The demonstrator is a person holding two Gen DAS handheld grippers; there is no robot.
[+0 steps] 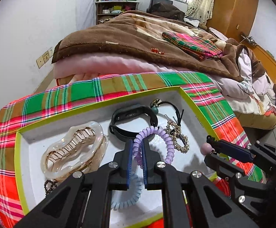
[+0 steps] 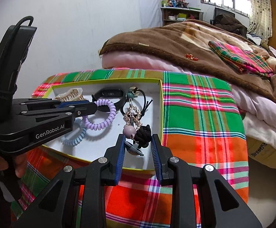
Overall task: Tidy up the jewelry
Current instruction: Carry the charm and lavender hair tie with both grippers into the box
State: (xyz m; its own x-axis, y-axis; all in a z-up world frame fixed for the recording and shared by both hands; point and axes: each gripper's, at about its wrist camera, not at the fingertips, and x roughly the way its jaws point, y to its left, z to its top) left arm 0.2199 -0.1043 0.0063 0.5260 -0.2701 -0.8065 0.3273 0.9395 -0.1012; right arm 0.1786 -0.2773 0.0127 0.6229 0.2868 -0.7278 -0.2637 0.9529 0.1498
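A white tray with a lime rim (image 1: 103,101) (image 2: 161,102) lies on a plaid cloth. It holds a clear hair claw (image 1: 71,150), a black fitness band (image 1: 134,119) (image 2: 109,95), a black hair tie (image 1: 168,106), a gold chain (image 1: 177,138) (image 2: 133,114), a light blue coil tie (image 1: 127,195) (image 2: 74,138) and dark beads (image 1: 49,185). My left gripper (image 1: 137,142) (image 2: 92,106) is shut on a purple coil hair tie (image 1: 164,138) (image 2: 102,122). My right gripper (image 2: 138,138) (image 1: 209,141) has its jaws apart around a black knotted charm with a pink bead (image 2: 129,130) (image 1: 206,149).
The plaid cloth (image 2: 198,117) covers the surface under the tray. Behind it is a bed with a brown blanket (image 1: 128,38), a folded plaid cloth (image 1: 193,43) and a small orange item (image 1: 157,51). A shelf (image 1: 115,9) stands at the far wall.
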